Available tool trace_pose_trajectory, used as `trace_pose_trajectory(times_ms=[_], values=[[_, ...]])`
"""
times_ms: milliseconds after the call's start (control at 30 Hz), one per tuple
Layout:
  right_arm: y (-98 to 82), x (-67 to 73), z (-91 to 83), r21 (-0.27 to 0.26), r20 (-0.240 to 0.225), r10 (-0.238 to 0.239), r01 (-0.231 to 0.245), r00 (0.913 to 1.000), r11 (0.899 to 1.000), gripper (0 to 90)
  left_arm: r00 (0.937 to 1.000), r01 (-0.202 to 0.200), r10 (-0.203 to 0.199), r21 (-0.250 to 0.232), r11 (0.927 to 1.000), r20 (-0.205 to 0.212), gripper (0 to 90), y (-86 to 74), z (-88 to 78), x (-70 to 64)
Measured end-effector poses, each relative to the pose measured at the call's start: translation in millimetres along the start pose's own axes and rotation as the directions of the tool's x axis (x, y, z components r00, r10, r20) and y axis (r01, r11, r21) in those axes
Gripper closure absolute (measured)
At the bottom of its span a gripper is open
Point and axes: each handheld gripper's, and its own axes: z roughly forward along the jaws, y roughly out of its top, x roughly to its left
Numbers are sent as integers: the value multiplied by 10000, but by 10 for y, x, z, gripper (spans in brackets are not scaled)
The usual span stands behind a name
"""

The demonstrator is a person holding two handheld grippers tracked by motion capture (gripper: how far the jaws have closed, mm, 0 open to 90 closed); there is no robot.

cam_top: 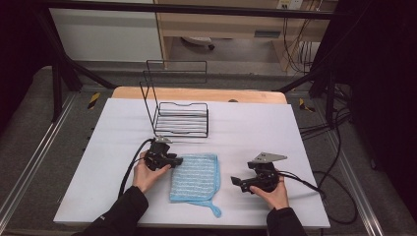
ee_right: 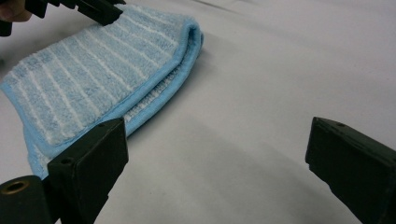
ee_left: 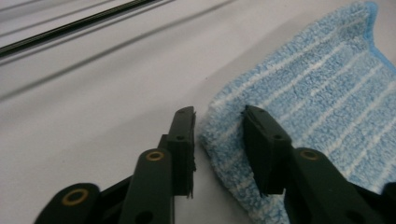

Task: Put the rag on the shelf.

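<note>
Smooth white table bears ribbed blue terry cloth.

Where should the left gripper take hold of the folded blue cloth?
At the corner of the blue cloth nearest the left gripper, coming in low from its left edge. The cloth lies flat and folded, so a jaw must slide under the layered edge; the jaws already straddle that corner.

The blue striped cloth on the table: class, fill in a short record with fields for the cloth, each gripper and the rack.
cloth: blue striped terry cloth, folded, flat on the white table
left gripper: left gripper at the cloth's corner, jaws straddling its edge with gaps showing, not clamped
right gripper: right gripper wide open, beside the cloth, holding nothing
rack: black wire rack, beyond the cloth
</note>
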Motion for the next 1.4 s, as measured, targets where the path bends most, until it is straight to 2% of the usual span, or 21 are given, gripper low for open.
trace_pose_trajectory(times_ms=[233, 433, 533, 700, 833, 900, 1067, 1167, 1267, 1400], values=[[29, -19, 7, -82, 132, 55, -54, 9999, 10000, 38, 9999, 111, -111, 128, 9999, 49, 749, 1, 5, -20], [136, -3, 10, -351, 212, 104, -97, 9997, 9993, 24, 10000, 94, -94, 91, 9999, 30, 772, -2, 19, -33], [214, 36, 68, -475, 156, 186, -178, 9997, 9987, 22, 10000, 36, -36, 73, 10000, 12, 773, -6, 21, -33], [378, 100, 198, -455, 88, -127, 131, 9999, 9989, 13, 10000, -10, 10, -12, 10000, -41, 772, -17, 25, -42], [526, 144, 343, -449, 104, 39, -34, 9999, 9990, 28, 9999, -64, 64, -38, 10000, -93, 772, -24, 24, -48], [586, 157, 434, -447, 122, -103, 109, 9999, 9989, 45, 9999, -67, 66, -46, 10000, -107, 771, -24, 24, -49], [668, 166, 655, -294, 76, 61, -59, 10000, 9996, 120, 9999, -82, 81, -88, 9999, -137, 771, -29, 24, -55], [650, 144, 750, -176, 172, 259, -256, 9995, 9995, 180, 9999, -70, 69, -124, 9999, -157, 771, -34, 24, -60], [609, 133, 811, 209, 327, 74, -81, 9994, 9997, 252, 9998, -87, 85, -114, 9999, -151, 771, -32, 25, -59], [564, 132, 871, 597, 394, 62, -86, 9992, 9982, 354, 9998, -115, 113, -121, 9999, -183, 770, -32, 25, -63]])
